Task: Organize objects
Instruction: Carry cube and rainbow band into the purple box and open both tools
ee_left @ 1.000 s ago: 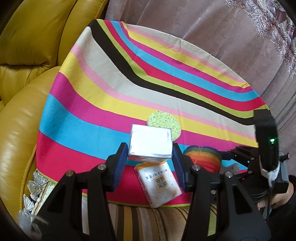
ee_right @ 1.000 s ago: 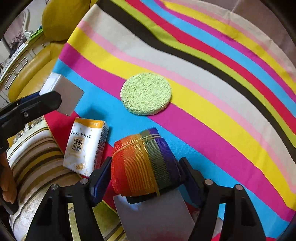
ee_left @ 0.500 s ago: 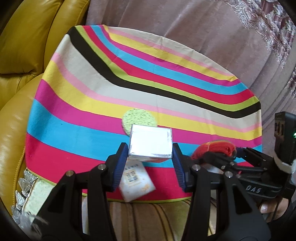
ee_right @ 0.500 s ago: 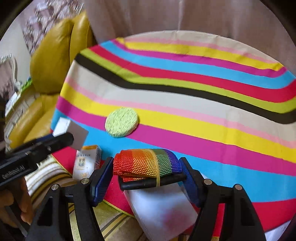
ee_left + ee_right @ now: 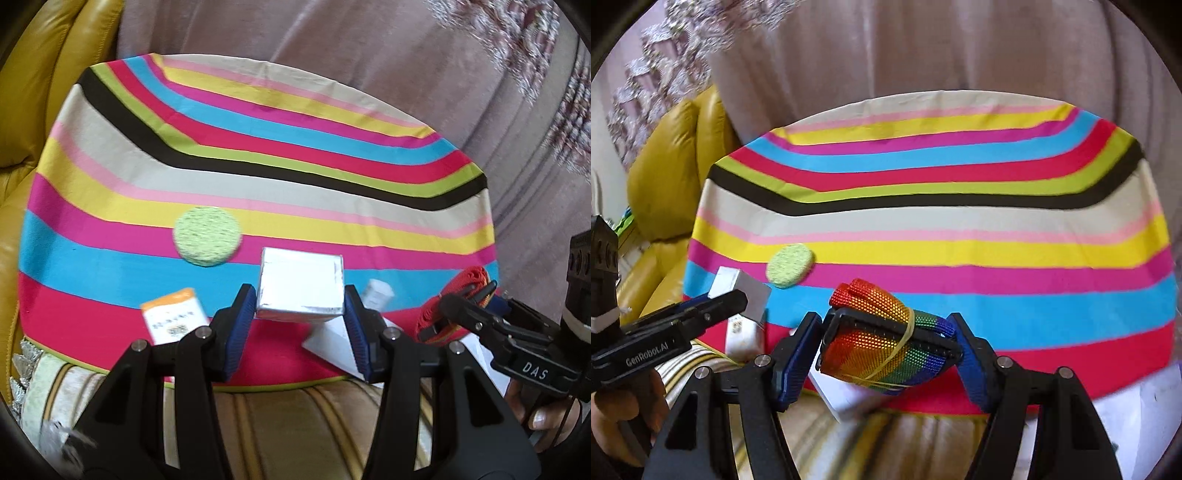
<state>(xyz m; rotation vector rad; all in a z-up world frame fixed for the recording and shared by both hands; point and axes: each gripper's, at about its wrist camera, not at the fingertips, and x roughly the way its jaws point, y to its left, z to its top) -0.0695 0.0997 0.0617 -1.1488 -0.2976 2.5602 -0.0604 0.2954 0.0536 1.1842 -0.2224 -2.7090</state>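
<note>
My left gripper (image 5: 299,295) is shut on a silver foil box (image 5: 301,284), held above the near edge of the striped tablecloth (image 5: 258,177). In the right wrist view the same box (image 5: 748,291) shows at the left. My right gripper (image 5: 884,325) is shut on a rainbow strap roll (image 5: 882,347) with a black buckle and a yellow rubber band, tilted and off the table. That roll (image 5: 461,291) appears at the right of the left wrist view. A round green sponge (image 5: 207,236) and an orange-and-white tissue packet (image 5: 173,319) lie on the cloth.
A white paper sheet (image 5: 332,343) lies at the table's near edge, with a small white object (image 5: 376,293) beside it. A yellow leather sofa (image 5: 668,184) stands left, a pinkish curtain (image 5: 923,48) behind. A striped cushion (image 5: 295,417) sits below the near edge.
Both grippers have pulled back and risen from the table with their objects, so more of the cloth shows. The right gripper has rolled, tilting the strap roll.
</note>
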